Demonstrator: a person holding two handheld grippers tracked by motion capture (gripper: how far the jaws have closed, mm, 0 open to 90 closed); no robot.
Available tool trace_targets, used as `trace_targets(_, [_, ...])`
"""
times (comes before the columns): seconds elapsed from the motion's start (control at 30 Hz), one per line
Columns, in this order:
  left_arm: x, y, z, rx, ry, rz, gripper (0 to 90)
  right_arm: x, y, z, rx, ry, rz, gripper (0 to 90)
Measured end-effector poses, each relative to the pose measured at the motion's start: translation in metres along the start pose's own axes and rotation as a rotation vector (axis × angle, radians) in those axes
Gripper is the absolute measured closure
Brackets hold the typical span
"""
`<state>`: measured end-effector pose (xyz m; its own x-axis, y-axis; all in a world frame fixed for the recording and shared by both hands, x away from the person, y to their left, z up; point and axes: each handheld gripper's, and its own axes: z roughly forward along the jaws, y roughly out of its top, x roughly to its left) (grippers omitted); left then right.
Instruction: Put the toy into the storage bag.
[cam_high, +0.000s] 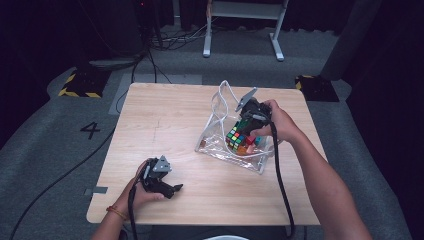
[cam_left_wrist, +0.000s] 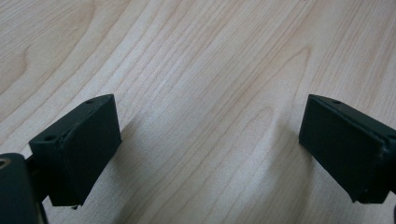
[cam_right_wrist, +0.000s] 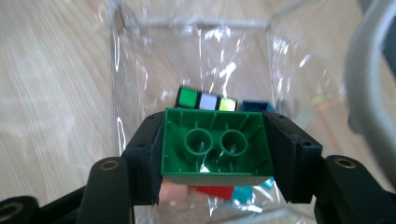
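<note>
A light wooden table (cam_high: 165, 120) is set on grey carpeted floor (cam_high: 45, 150), on which a "4" (cam_high: 90, 130) is marked at the left. Yellow-and-black striped blocks (cam_high: 80, 85) are seen at the far left and far right. A white desk frame (cam_high: 245, 25) stands beyond. Black cables (cam_high: 150, 55) are trailed across the floor. The surroundings are kept dark.

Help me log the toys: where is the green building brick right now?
The green brick is clamped between the right gripper jaws, over the clear bag and in front of the puzzle cube.
</note>
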<state>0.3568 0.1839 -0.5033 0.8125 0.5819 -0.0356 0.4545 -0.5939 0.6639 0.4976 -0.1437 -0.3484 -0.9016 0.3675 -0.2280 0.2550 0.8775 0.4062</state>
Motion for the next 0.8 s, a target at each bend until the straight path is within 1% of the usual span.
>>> trace_targets(0.03, [0.0,0.0,0.0,0.0,0.0,0.0,5.6,-0.001,-0.001,0.001,0.023,0.006,0.005,43.3])
trace_targets(0.07, [0.0,0.0,0.0,0.0,0.0,0.0,5.6,-0.001,-0.003,0.001,0.032,0.007,0.013,43.3])
trace_targets(0.13, [0.0,0.0,0.0,0.001,0.001,0.005,5.6,-0.001,-0.006,0.001,0.058,-0.002,0.005,43.3])
trace_targets(0.17, [0.0,0.0,0.0,0.0,0.0,0.0,5.6,-0.001,-0.008,0.0,0.071,0.001,0.001,43.3])
trace_targets(0.23, [0.0,0.0,0.0,0.0,0.0,0.001,5.6,-0.002,-0.012,-0.004,0.094,-0.011,0.009,43.3])
trace_targets(0.27, [0.0,0.0,0.0,0.001,0.001,0.005,5.6,-0.002,-0.014,-0.006,0.1,-0.015,0.005,43.3])
trace_targets(0.33, [0.0,0.0,0.0,0.0,0.0,0.0,5.6,-0.003,-0.02,-0.011,0.118,-0.022,0.004,43.3])
trace_targets(0.47, [0.0,0.0,0.0,0.0,0.0,0.0,5.6,-0.006,-0.032,-0.02,0.121,-0.032,0.026,43.2])
trace_targets(0.6, [0.0,0.0,0.0,0.001,0.001,-0.001,5.6,-0.01,-0.045,-0.024,0.108,-0.019,0.055,43.3])
trace_targets(0.63, [0.0,0.0,0.0,0.001,0.001,-0.001,5.6,-0.01,-0.046,-0.024,0.108,-0.018,0.062,43.3])
trace_targets(0.67, [0.0,0.0,0.0,0.001,0.001,-0.001,5.6,-0.011,-0.048,-0.024,0.102,-0.011,0.061,43.3])
trace_targets(0.8, [0.0,0.0,0.0,0.001,0.002,-0.001,5.6,-0.01,-0.05,-0.023,0.089,-0.007,0.062,43.2])
